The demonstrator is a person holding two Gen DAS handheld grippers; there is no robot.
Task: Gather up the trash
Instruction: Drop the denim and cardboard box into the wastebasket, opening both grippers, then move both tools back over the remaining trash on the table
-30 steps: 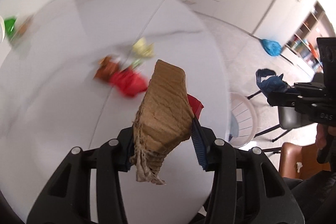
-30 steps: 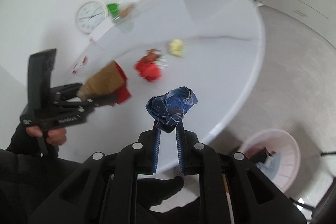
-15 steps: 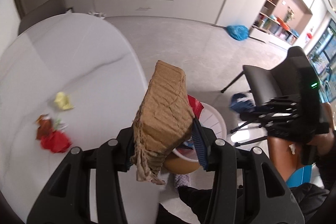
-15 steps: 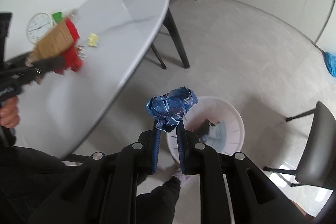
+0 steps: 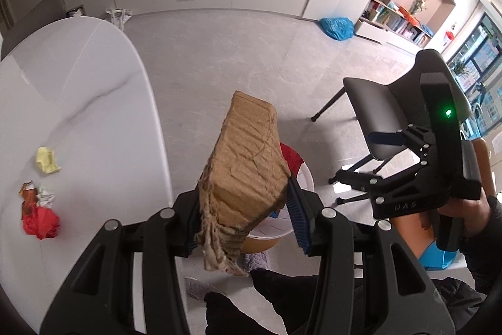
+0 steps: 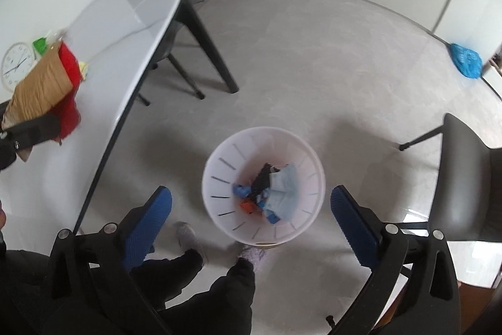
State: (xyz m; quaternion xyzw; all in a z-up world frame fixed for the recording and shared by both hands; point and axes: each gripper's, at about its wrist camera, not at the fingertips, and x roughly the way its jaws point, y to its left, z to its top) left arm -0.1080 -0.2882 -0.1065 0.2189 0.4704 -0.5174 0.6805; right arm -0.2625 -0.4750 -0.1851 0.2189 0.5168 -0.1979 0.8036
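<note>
My left gripper [image 5: 244,222] is shut on a brown cardboard piece [image 5: 248,165] with a red scrap [image 5: 291,156] behind it, held beside the white table's edge. It also shows in the right wrist view [image 6: 40,90]. My right gripper [image 6: 251,209] is open and empty, right above the white trash basket [image 6: 219,165] on the floor. The basket holds blue, black and red trash, among it a dark blue wad [image 6: 241,190]. On the table [image 5: 78,83] lie a yellow wad [image 5: 47,159], a red wad [image 5: 40,222] and a brown wrapper [image 5: 29,193].
A dark chair [image 6: 467,178] stands right of the basket. The person's legs and feet [image 6: 219,272] are just below it. A table leg [image 6: 210,52] and another chair stand to the left. A blue bag [image 6: 466,60] lies far right on the floor.
My right gripper swung from the table to above the basket, opened, and no longer holds the blue wad. My left gripper turned right with the cardboard still held.
</note>
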